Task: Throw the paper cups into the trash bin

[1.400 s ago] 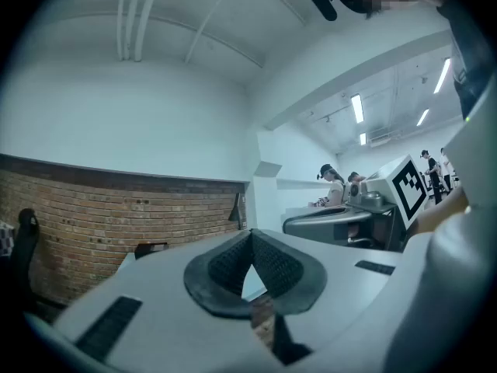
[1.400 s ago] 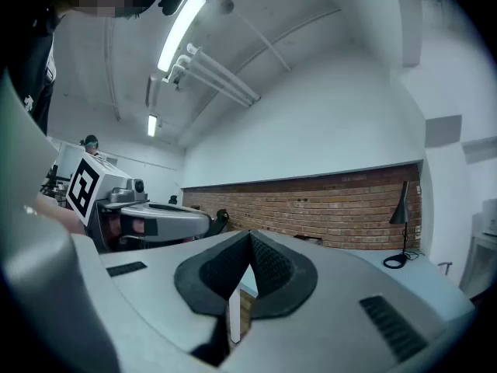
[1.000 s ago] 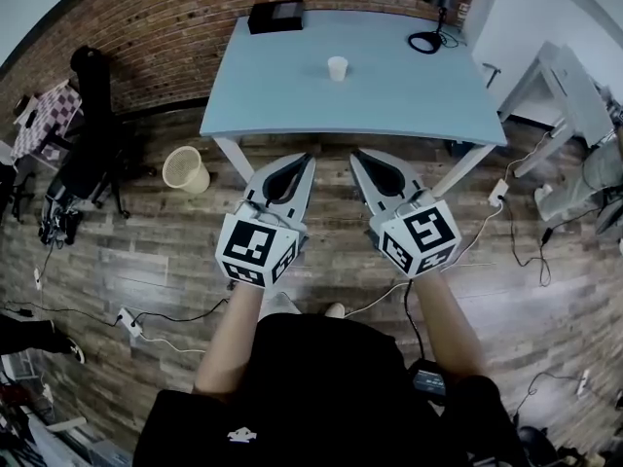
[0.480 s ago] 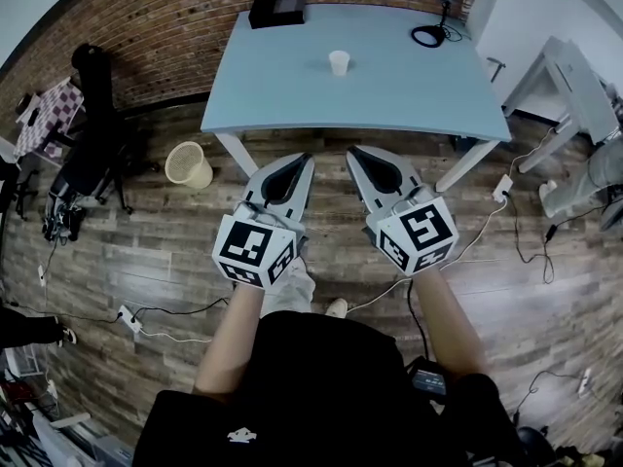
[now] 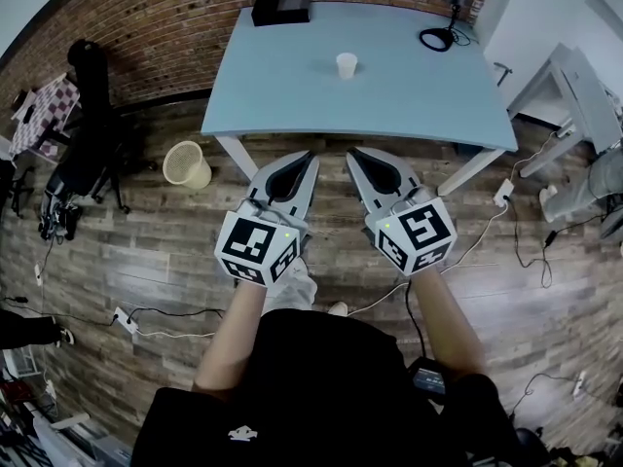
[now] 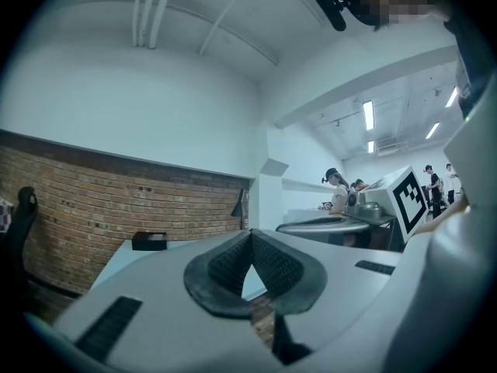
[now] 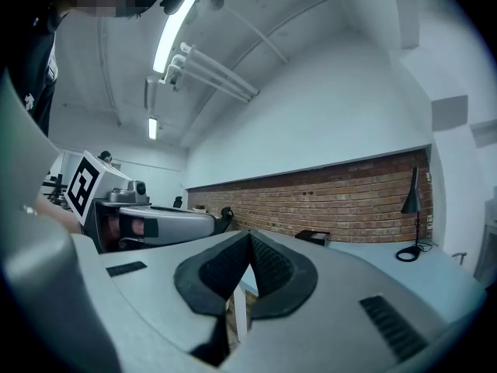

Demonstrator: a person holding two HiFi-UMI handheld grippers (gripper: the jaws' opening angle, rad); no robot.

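Table [image 5: 292,95], paper cup [image 5: 347,64]: slightly rightward

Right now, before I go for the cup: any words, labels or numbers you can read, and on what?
No words or numbers can be read in any view.
Left cube, right cube: black-and-white square markers, no text.
Shirt logo: white, too small to read.
Cup, black box, bin: no print shows.
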